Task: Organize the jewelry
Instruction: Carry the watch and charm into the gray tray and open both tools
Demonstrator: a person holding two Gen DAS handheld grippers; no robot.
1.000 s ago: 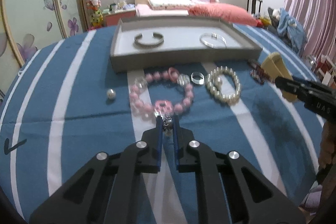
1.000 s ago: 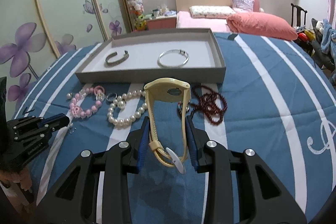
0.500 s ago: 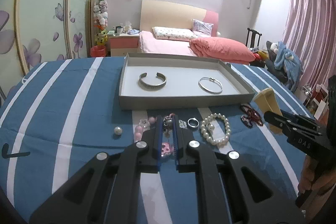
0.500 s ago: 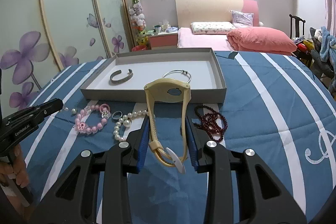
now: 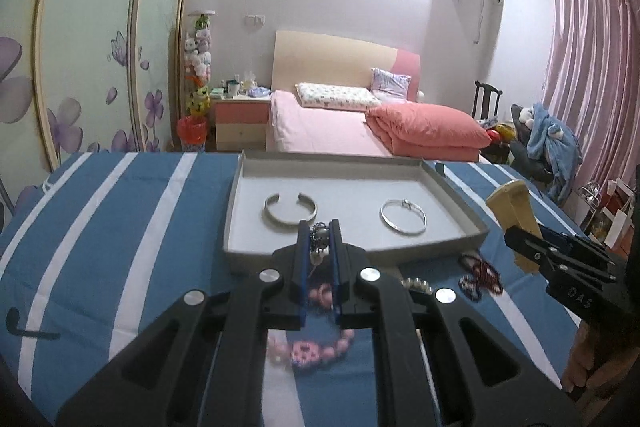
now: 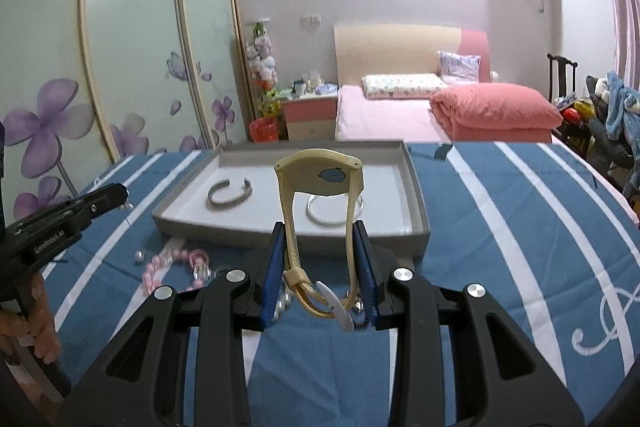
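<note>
Step in hand: carrying two pieces toward the grey tray (image 5: pixel 460 215), centre frame. Left gripper (image 5: pixel 320 239), pressed together, pinches a small dark beaded charm (image 5: pixel 319 235) at lower centre. Right gripper (image 6: pixel 320 259) clamps a cream watch (image 6: pixel 320 179) by its strap, upright. Next move, as judged: lower each over bare tray floor, then part the jaws. Count: two silver bangles in tray; on the striped cloth (image 6: pixel 500 227), one pink bead bracelet (image 6: pixel 176 261), one dark red bead string (image 5: pixel 480 273), one loose pearl (image 6: pixel 139 255).
</note>
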